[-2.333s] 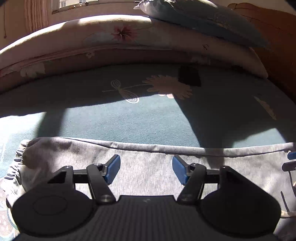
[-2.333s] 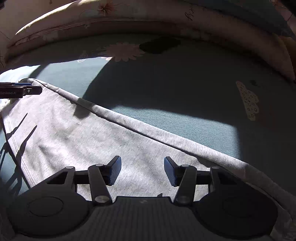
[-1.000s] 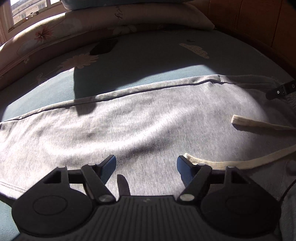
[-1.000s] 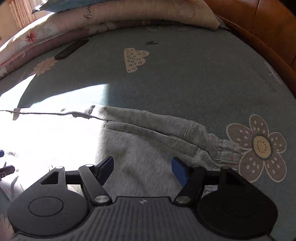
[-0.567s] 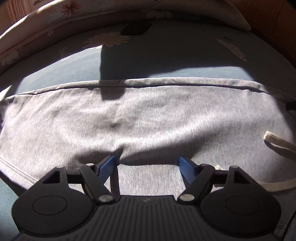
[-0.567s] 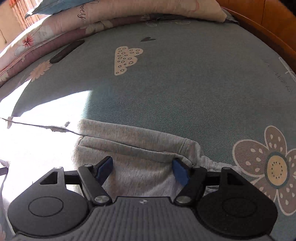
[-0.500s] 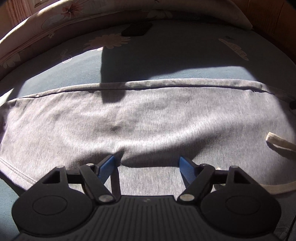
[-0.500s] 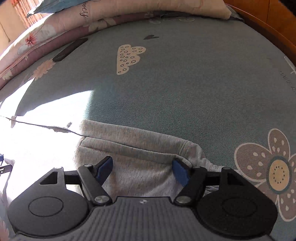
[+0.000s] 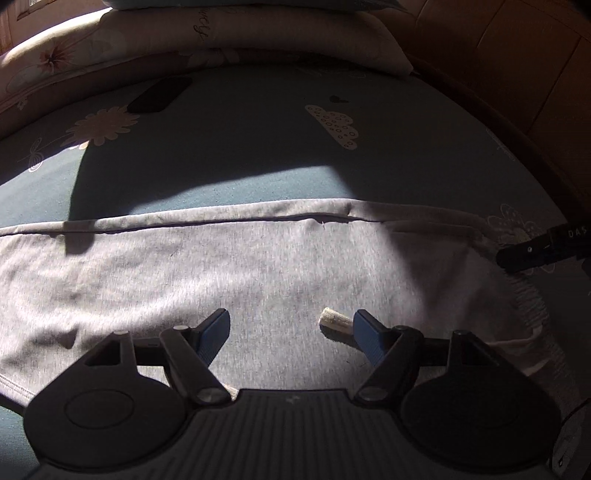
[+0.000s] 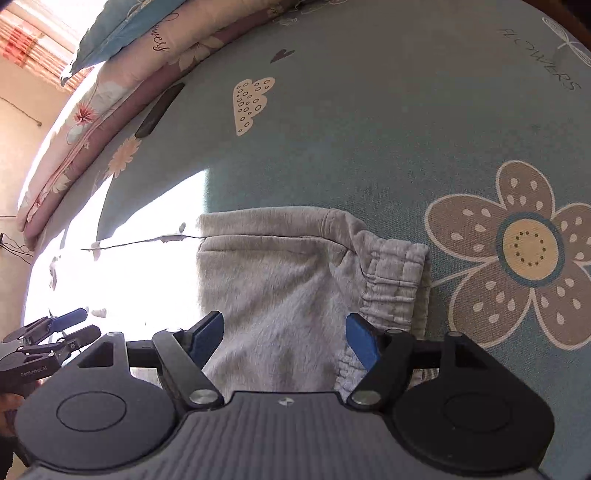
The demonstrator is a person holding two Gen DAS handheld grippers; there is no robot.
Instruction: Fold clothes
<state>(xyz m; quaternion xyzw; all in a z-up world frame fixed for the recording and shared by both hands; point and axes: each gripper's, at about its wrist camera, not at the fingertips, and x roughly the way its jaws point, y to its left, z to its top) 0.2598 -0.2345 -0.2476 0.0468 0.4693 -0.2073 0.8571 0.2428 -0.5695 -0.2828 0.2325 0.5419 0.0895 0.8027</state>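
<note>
Grey sweatpants [image 9: 229, 266] lie flat across a teal flowered bedsheet [image 9: 258, 147]. My left gripper [image 9: 291, 332] hovers open just above the grey cloth, and the cream drawstring end [image 9: 334, 320] lies beside its right fingertip. In the right wrist view the gathered elastic waistband [image 10: 391, 284] forms the garment's right end. My right gripper [image 10: 284, 336] is open over that waist area of the sweatpants [image 10: 273, 280], its right finger close to the elastic. Nothing is held between either pair of fingers. The right gripper's tip [image 9: 535, 251] shows at the left view's right edge.
Stacked floral quilts and a pillow [image 9: 207, 33] line the far side of the bed. A dark flat object [image 9: 160, 95] lies on the sheet near them. A wooden headboard [image 9: 509, 66] rises at the right. Strong sunlight washes out the garment's left part in the right wrist view.
Both grippers have shifted toward the waistband end of the sweatpants. The drawstring end now lies at the left gripper's right fingertip, and the elastic waistband sits closer under the right gripper. Both stay open.
</note>
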